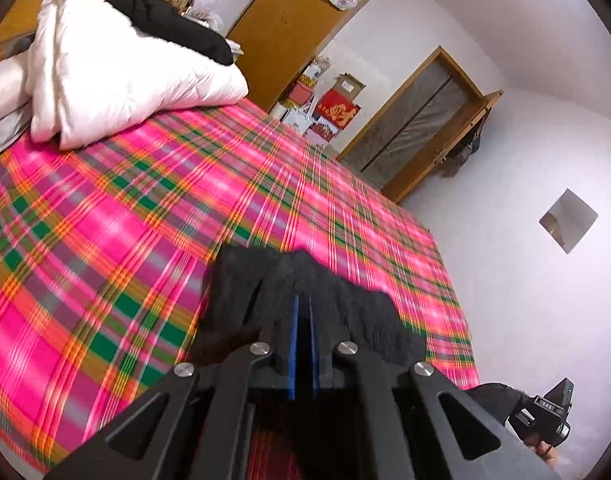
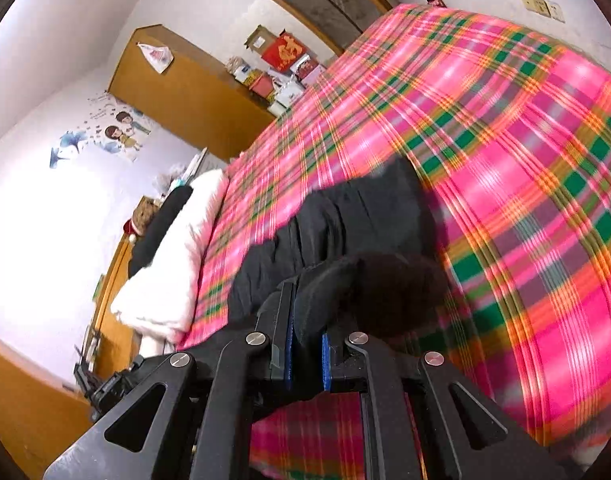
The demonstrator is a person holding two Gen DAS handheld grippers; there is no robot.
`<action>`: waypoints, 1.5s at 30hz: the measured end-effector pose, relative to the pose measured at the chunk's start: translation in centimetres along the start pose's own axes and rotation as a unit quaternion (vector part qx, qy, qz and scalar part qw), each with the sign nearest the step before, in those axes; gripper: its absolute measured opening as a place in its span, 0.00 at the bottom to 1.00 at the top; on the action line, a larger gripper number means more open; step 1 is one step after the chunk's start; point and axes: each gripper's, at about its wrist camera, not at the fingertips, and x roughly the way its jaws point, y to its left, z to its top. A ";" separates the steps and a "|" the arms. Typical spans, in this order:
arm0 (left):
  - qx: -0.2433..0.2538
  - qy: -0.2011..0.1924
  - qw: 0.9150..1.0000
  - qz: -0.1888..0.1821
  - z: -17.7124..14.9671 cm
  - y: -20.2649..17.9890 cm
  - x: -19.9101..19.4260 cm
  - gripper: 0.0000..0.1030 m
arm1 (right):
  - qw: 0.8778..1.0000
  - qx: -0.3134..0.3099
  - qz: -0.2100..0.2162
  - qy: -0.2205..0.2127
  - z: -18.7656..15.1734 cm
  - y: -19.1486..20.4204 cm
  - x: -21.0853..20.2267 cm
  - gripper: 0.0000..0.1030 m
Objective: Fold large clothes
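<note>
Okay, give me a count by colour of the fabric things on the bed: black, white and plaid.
Black: 2, the black garment held by the left gripper and the right gripper, and the black jacket on the quilt.
White: 1, the white quilt.
Plaid: 1, the pink plaid bedsheet.
Total: 4

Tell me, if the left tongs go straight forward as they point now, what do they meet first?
The left tongs are already shut on the black garment, so that comes first. Beyond it probably the pink plaid bedsheet, though depth is unclear.
</note>
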 end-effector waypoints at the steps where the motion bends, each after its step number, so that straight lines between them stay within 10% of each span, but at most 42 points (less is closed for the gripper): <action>1: 0.001 -0.009 1.000 0.003 1.2 -0.2 1.0 0.00 | 1.000 0.000 -0.006 0.000 1.2 0.3 1.0 0.09; 8: -0.002 -0.006 1.000 0.024 8.1 0.1 10.5 0.00 | 0.998 0.007 -0.050 0.031 8.5 0.3 11.6 0.09; 19: 0.053 0.011 0.999 0.008 6.6 0.7 16.5 0.01 | 0.982 0.034 -0.144 0.118 12.2 -5.2 26.3 0.11; 22: 0.094 0.049 0.994 0.033 4.8 -0.2 19.7 0.46 | 0.984 0.038 -0.128 0.115 11.8 -5.7 26.3 0.14; 27: 0.087 0.105 0.989 0.053 2.5 0.8 23.7 0.47 | 0.994 0.011 -0.061 0.088 12.0 -5.0 21.9 0.34; 38: 0.107 0.101 0.987 0.065 4.4 2.2 23.2 0.54 | 0.996 0.007 0.080 0.035 11.8 -5.8 16.0 0.72; 45: 0.144 0.158 0.976 0.048 3.7 2.3 27.6 0.62 | 0.989 -0.107 -0.050 0.088 11.4 -5.1 20.8 0.72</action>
